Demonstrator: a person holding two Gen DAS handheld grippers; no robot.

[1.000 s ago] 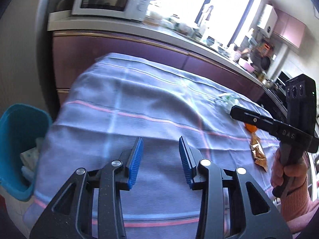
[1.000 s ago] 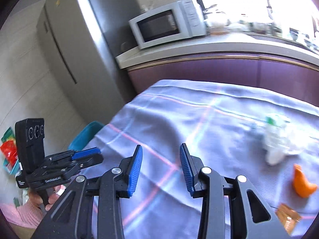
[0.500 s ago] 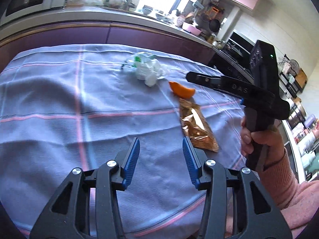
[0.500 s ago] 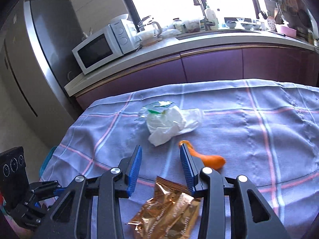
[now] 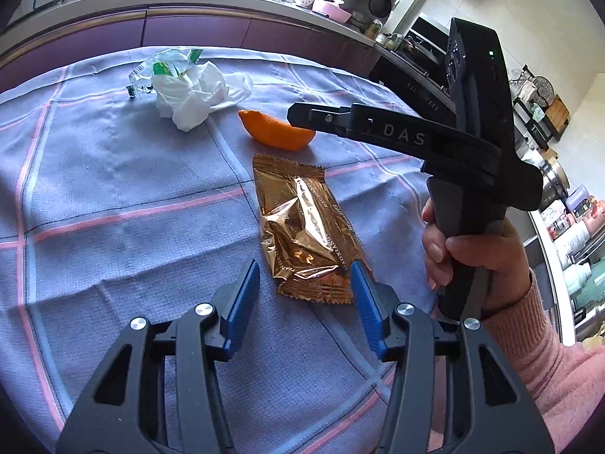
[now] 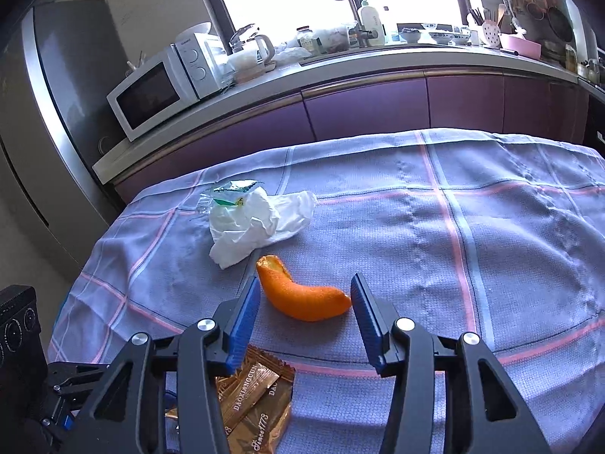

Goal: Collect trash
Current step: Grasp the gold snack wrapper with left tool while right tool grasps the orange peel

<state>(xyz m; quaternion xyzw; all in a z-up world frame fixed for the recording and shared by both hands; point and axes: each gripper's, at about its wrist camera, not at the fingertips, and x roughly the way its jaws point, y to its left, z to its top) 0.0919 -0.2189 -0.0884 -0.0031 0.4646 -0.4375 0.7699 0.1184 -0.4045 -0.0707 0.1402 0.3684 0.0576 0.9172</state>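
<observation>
On the worktop (image 6: 510, 265), covered with a checked cloth, three pieces of trash are seen, and places are given here from the orange peel (image 6: 302, 295) in the right wrist view. The largest, a crumpled white tissue (image 6: 257, 227) tangled with a clear green-printed wrapper (image 6: 227, 193), lies just beyond the peel and to its left. It is judged very light and soft; it is best taken at the thick middle of the bunch, since a loose corner would slip out.

The gold foil packet (image 5: 306, 227) lies just nearer than the peel. It is judged light, flat, crinkly and slippery; its raised, puffed middle or a crimped end offers the best hold. The left gripper (image 5: 304, 291) is held over its near end, jaws apart and just opened wider, the packet's end framed between them, untouched.

The peel, curved, fairly stiff and light, is best pinched across its narrow width. The right gripper (image 6: 305, 316) is poised there, jaws apart, just opened wider, nothing clamped.
</observation>
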